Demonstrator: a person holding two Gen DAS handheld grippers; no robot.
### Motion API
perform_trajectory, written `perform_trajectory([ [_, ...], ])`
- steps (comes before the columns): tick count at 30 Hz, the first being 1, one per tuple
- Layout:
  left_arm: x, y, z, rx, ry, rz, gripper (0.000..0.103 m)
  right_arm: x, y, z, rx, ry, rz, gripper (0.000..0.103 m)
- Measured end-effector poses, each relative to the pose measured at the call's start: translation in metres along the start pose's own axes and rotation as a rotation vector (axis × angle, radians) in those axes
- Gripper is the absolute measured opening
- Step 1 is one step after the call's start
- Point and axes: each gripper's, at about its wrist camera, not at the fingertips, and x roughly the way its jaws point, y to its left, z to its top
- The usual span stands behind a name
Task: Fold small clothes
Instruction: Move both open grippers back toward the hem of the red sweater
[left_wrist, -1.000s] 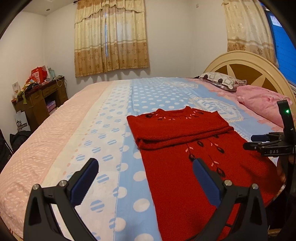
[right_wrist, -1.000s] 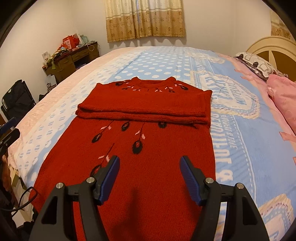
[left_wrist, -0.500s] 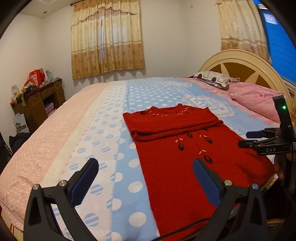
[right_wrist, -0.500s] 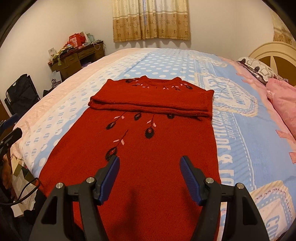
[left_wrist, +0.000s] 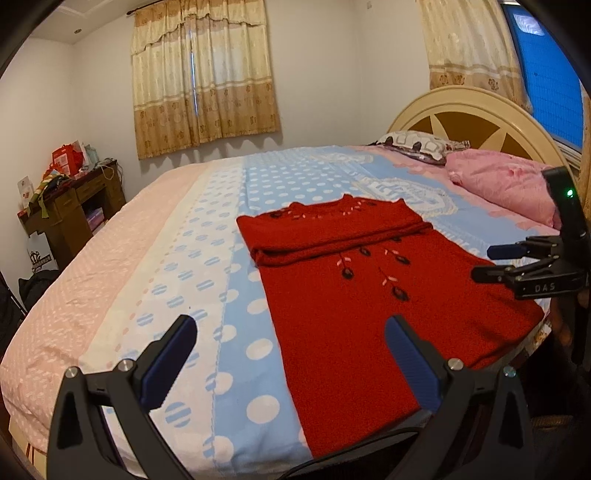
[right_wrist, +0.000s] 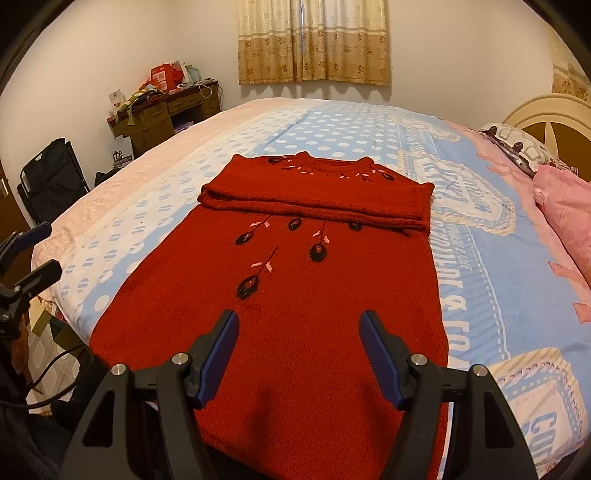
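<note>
The left tool hangs wide apart and empty over the bed, the red sweater lying ahead and to its right. The right tool, equally wide and empty, hovers directly above the sweater's lower body. A one-sided pinch at the hem would likely skew the fold. The knit lies flat, sleeves folded across the chest, dark flowers embroidered.
</note>
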Motion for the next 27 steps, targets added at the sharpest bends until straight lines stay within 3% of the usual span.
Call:
perform_trajectory([
  [9, 0.001, -0.012, -0.016, 0.018, 0.041, -0.02, 0.103, -0.009, 0.001, -0.013, -0.003, 0.004, -0.004, 0.069],
  [27, 0.04, -0.017, -0.048, -0.023, 0.229, -0.065, 0.103, -0.009, -0.019, -0.057, 0.025, 0.076, -0.059, 0.069],
])
